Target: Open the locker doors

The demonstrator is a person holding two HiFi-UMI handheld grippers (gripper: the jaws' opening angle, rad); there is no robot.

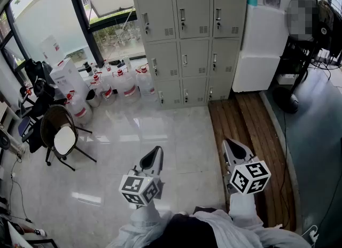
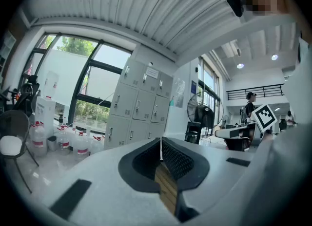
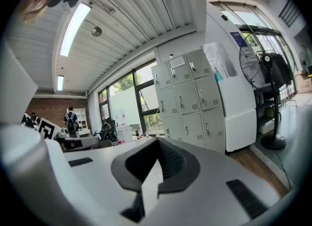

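Head view: lockers (image 1: 192, 14) well beyond fingers (image 1: 153, 157)

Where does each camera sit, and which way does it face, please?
Head view: on the person's head, steeply down at floor and lockers; left gripper, right gripper, sleeves show.
Left gripper view: on the left gripper, along its shut jaws toward lockers and windows.
Right gripper view: on the right gripper, along its shut jaws toward lockers and fan.
Shared: all show the closed lockers.

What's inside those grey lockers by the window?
Nothing inside shows: every door of the lockers in view is shut. Only handles and vent slots are visible.
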